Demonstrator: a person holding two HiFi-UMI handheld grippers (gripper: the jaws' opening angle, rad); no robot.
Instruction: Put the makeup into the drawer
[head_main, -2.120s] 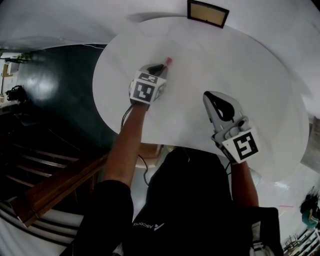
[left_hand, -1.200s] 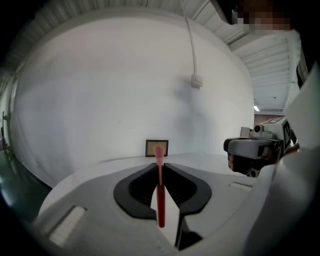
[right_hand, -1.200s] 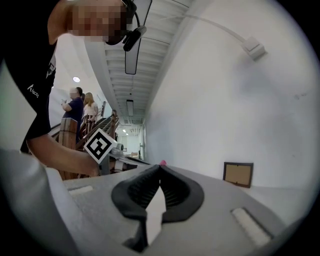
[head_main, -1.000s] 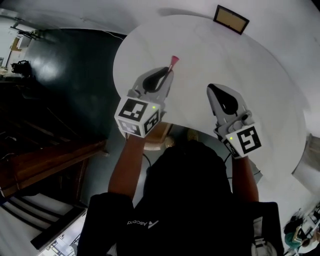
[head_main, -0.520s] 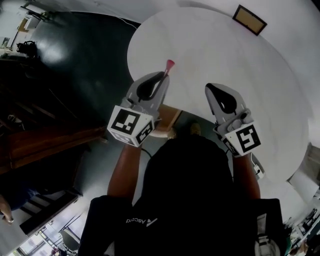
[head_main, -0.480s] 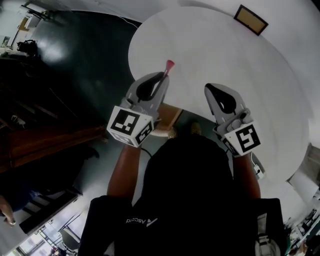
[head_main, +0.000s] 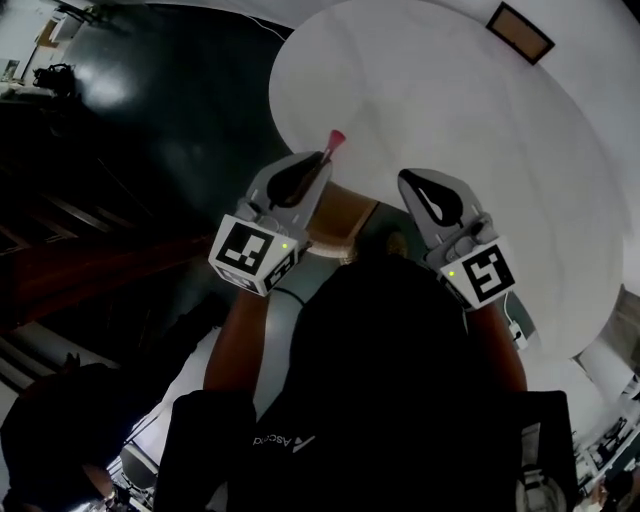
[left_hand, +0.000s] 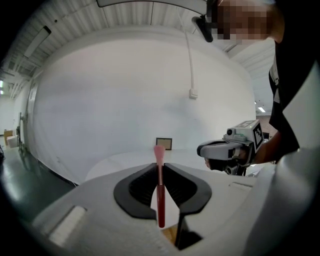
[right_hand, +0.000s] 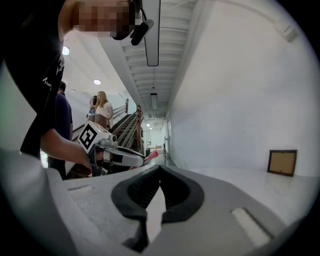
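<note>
1. Right, text first: the white print on the person's black shirt (head_main: 275, 441) looks like "Ascend", but it is small and I am not sure. The marker cubes (head_main: 250, 257) carry black-and-white square codes only, no words.
2. Left gripper (left_hand: 160, 169): its jaws are clamped on the handle of the makeup brush (left_hand: 160, 192). The red handle runs along the gap between the pads and the pink bristles stick out past the tips.
3. Right gripper (right_hand: 159, 168): its jaw tips meet and it has hold of nothing.
4. The brush is in the air, its bristles over the near rim of the table in the head view. It is not in any drawer.
5. Surface: a round white table (head_main: 470, 130), with a small framed picture (head_main: 520, 32) standing upright at its far edge.
6. Room: a dark green glossy floor (head_main: 150, 130) and a white curved wall (left_hand: 125, 100) with a cable (left_hand: 189, 60) running down to a small box. A staircase (right_hand: 127, 127) and two people (right_hand: 100, 112) stand far off in the right gripper view.
7. Below the table's near rim, between the two grippers, there is a light wooden piece (head_main: 345, 213). I cannot tell whether it is the drawer.
8. The grippers are side by side and apart, both pointing toward the table.
</note>
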